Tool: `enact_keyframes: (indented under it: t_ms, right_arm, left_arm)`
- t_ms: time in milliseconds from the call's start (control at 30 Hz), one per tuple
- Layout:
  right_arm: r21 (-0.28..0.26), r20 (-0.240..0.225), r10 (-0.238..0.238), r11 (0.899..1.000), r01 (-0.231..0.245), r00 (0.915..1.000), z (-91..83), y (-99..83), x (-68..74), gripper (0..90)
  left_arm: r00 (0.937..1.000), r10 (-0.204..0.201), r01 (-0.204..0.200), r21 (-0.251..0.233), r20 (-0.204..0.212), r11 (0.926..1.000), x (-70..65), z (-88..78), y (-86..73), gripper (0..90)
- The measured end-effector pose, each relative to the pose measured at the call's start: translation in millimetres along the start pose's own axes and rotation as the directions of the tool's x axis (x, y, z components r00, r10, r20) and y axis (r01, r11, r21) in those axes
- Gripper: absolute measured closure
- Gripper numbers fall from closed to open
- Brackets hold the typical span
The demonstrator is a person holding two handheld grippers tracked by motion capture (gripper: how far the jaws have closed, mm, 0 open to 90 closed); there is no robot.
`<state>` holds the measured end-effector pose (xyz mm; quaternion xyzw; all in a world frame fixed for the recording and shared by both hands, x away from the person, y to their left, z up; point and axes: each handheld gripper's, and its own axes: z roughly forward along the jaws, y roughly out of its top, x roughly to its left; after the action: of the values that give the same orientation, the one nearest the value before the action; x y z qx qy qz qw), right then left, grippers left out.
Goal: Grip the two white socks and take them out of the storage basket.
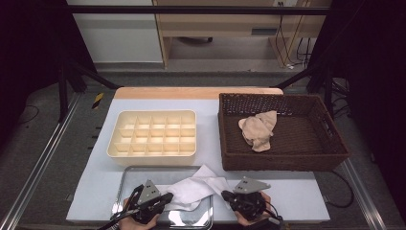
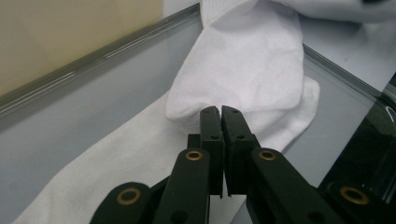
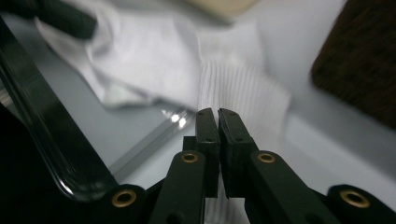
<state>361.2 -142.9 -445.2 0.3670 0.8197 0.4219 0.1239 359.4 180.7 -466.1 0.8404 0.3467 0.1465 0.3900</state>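
The left gripper (image 2: 220,110) has its jaws pressed together. A fold of the white sock (image 2: 243,74) lies right at their tips, and a bit of white seems to sit in the thin crack between them, so they look like they pinch the sock. The sock runs from under these jaws up and away, over the edge of the metal tray (image 2: 93,51).

The right gripper (image 3: 217,112) also has its jaws pressed together. The ribbed end of the white sock (image 3: 233,88) lies just past their tips, but the picture is blurry there, so it is hard to tell if they pinch it.

From above, the left gripper (image 1: 165,196) is over the tray (image 1: 125,177), and the right gripper (image 1: 225,194) is just beside the tray's edge. The white sock (image 1: 198,187) stretches between the two pairs of jaws.

Farther ahead of the jaws, a cream box with many small compartments (image 1: 153,134) sits on the counter (image 1: 297,191). A brown basket (image 1: 330,143) stands beside it, with a tan cloth (image 1: 258,129) in it.
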Motion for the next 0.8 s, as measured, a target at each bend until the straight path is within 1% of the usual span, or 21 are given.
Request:
enact_keyframes:
  t_ms: [33, 67, 133, 233, 333, 367, 433, 500, 533, 567, 600, 700, 733, 800]
  right_arm:
    - [-0.028, -0.003, 0.012, 1.000, -0.012, 0.9999, -5.8, 5.1, -2.7, 87.7]
    - [-0.050, 0.004, 0.020, 0.999, -0.019, 0.9998, -10.3, 9.7, -5.0, 87.9]
    - [-0.071, 0.024, 0.028, 0.997, -0.026, 0.9993, -14.6, 17.4, -10.0, 88.1]
    - [-0.057, 0.077, 0.053, 0.997, -0.049, 0.9956, -9.5, 25.1, -19.5, 88.4]
    - [-0.033, 0.110, 0.081, 0.996, -0.078, 0.9906, 5.2, 27.3, -30.6, 88.6]
    - [-0.027, 0.120, 0.082, 0.996, -0.079, 0.9894, 9.6, 27.4, -32.7, 88.6]
    - [-0.008, 0.138, 0.078, 0.997, -0.078, 0.9873, 22.6, 27.0, -35.8, 88.6]
    - [0.016, 0.168, 0.051, 0.998, -0.055, 0.9844, 33.7, 25.3, -35.1, 88.3]
    - [0.025, 0.186, 0.030, 0.999, -0.036, 0.9820, 38.9, 23.7, -35.1, 87.9]
    - [0.037, 0.196, 0.020, 0.999, -0.028, 0.9803, 43.4, 21.8, -35.5, 87.7]
    - [0.048, 0.197, 0.012, 0.999, -0.022, 0.9803, 47.3, 19.7, -36.4, 87.4]
    - [0.087, 0.177, -0.010, 0.996, -0.005, 0.9842, 55.9, 14.1, -36.4, 86.0]
    - [0.090, 0.177, -0.012, 0.996, -0.004, 0.9841, 57.1, 12.7, -35.1, 85.4]
    - [0.077, 0.182, -0.022, 0.997, 0.008, 0.9830, 56.7, 12.9, -34.3, 81.2]
  left_arm:
    - [1.0000, -0.001, 0.001, 0.001, 0.004, 1.0000, 0.0, -0.8, 0.1, 87.7]
    - [1.0000, -0.003, 0.003, 0.000, 0.008, 1.0000, -0.4, -1.9, 0.2, 87.7]
    - [0.9998, 0.000, 0.000, -0.001, 0.018, 1.0000, -1.3, -5.7, 0.1, 87.8]
    - [0.9997, 0.001, -0.001, 0.004, 0.026, 1.0000, -0.3, -13.1, -1.6, 87.8]
    - [0.9995, -0.011, 0.010, 0.013, 0.031, 0.9999, 4.2, -17.1, -5.2, 87.7]
    - [0.9991, -0.019, 0.018, 0.027, 0.039, 0.9995, 6.7, -17.3, -7.2, 87.7]
    - [0.9990, -0.026, 0.025, 0.038, 0.036, 0.9990, 10.0, -15.4, -9.2, 87.8]
    - [0.9990, -0.029, 0.027, 0.043, 0.035, 0.9987, 11.9, -13.6, -9.8, 87.8]
    - [0.9991, -0.028, 0.026, 0.042, 0.031, 0.9988, 12.5, -13.2, -9.8, 87.8]
    - [0.9993, -0.025, 0.024, 0.041, 0.026, 0.9989, 13.1, -13.1, -9.7, 87.9]
    - [0.9995, -0.024, 0.023, 0.041, 0.023, 0.9989, 13.8, -13.2, -9.7, 87.9]
    - [0.9993, -0.029, 0.028, 0.039, 0.022, 0.9988, 15.1, -12.6, -10.6, 87.9]
    - [0.9994, -0.028, 0.027, 0.039, 0.023, 0.9989, 15.3, -12.4, -10.8, 87.8]
    - [0.9994, -0.028, 0.027, 0.037, 0.022, 0.9989, 15.0, -12.1, -11.0, 87.7]
